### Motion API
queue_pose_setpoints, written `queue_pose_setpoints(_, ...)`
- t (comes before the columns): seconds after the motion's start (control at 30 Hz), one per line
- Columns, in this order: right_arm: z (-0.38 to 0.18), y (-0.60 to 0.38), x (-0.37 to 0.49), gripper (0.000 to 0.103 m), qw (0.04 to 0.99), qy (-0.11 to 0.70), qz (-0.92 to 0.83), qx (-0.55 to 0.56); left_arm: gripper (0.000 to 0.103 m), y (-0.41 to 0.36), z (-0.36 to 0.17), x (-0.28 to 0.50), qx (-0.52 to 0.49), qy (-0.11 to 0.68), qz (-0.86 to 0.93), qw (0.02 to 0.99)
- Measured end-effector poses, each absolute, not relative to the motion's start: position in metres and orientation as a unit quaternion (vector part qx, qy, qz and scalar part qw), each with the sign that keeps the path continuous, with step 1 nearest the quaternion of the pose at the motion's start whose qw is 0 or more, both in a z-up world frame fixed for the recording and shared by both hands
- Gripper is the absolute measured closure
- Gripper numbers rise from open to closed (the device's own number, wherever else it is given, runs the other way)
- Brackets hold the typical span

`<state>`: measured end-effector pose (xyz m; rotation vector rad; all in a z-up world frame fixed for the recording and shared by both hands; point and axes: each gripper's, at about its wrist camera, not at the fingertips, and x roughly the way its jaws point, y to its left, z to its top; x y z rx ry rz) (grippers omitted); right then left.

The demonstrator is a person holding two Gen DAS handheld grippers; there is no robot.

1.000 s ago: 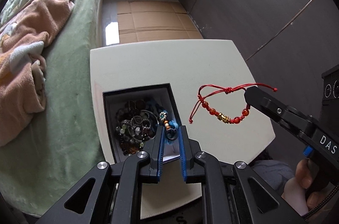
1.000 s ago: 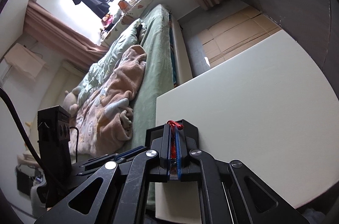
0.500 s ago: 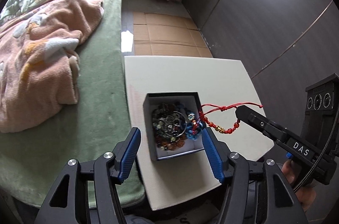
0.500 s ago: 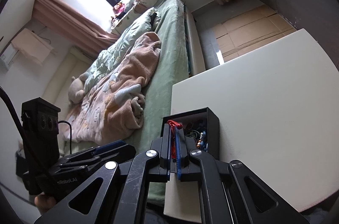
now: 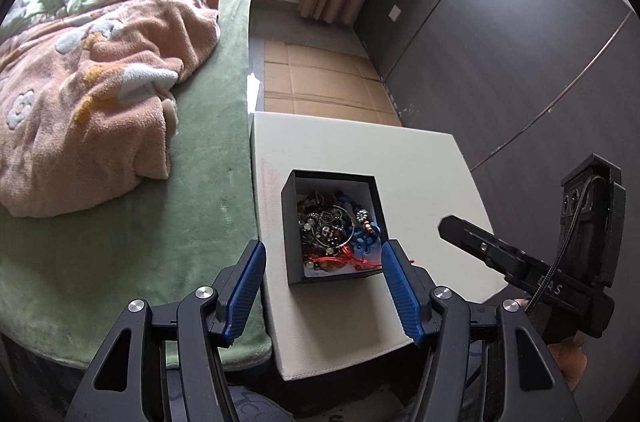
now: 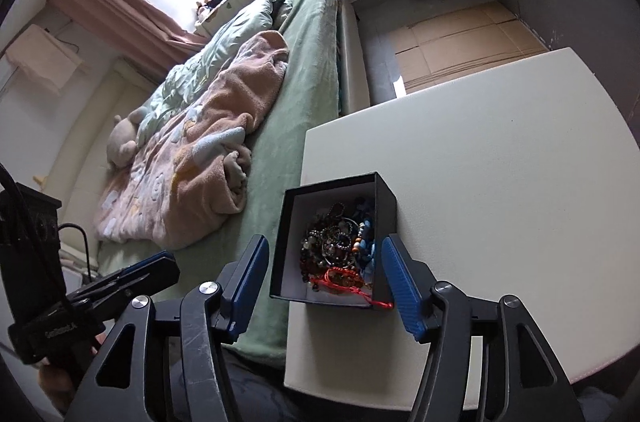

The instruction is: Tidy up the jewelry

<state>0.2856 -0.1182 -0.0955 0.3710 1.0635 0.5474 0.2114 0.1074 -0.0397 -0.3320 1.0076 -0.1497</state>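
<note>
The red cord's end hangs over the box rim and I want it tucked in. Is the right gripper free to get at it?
Probably yes. The right gripper is opening its jaws with nothing held, and the red bracelet lies uncovered in the black box, its cord end near one pad. The box rim may crowd the approach.

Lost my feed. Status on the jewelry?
Both hand-held grippers empty, right's jaws opening. Red bracelet in black box, cord over rim. Nothing blocking.

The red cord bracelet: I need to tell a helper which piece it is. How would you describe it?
On the white table beside the bed stands a black box of jewelry. The red cord bracelet lies at its near end, its red cord trailing over the rim.
</note>
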Motion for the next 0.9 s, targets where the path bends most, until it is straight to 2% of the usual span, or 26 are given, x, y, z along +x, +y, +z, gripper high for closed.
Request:
queue_pose_setpoints(0.03,-0.092,-0.121,0.281,0.028,0.815,0.493,0.254,0.167,0.041,0.105,-0.036,0.206,-0.151,0.474,-0.067,0.865)
queue_pose_setpoints(0.07,-0.089,-0.123,0.277,0.025,0.819,0.489,0.252,0.162,0.041,0.103,-0.033,0.203,-0.147,0.47,-0.065,0.868)
queue_pose_setpoints(0.13,-0.083,-0.128,0.267,0.025,0.825,0.483,0.25,0.152,0.031,0.098,-0.027,0.193,-0.143,0.462,-0.062,0.873)
queue_pose_setpoints(0.2,-0.078,-0.134,0.258,0.025,0.828,0.483,0.246,0.145,0.028,0.093,-0.021,0.185,-0.136,0.452,-0.055,0.88)
queue_pose_setpoints(0.3,-0.072,-0.144,0.243,0.022,0.834,0.48,0.236,0.135,0.016,0.081,-0.009,0.169,-0.118,0.434,-0.058,0.891)
queue_pose_setpoints(0.4,-0.064,-0.155,0.227,0.002,0.844,0.475,0.219,0.122,0.01,0.074,0.002,0.151,-0.106,0.411,-0.048,0.904)
queue_pose_setpoints(0.43,-0.062,-0.158,0.222,0.0,0.846,0.474,0.215,0.118,0.01,0.071,0.006,0.146,-0.1,0.403,-0.043,0.909)
queue_pose_setpoints(0.6,-0.045,-0.177,0.193,0.0,0.862,0.456,0.194,0.11,0.001,0.06,0.024,0.114,-0.081,0.364,-0.035,0.927)
queue_pose_setpoints(0.9,-0.014,-0.2,0.141,0.0,0.891,0.411,0.176,0.079,0.0,0.046,0.051,0.059,-0.063,0.304,-0.022,0.95)
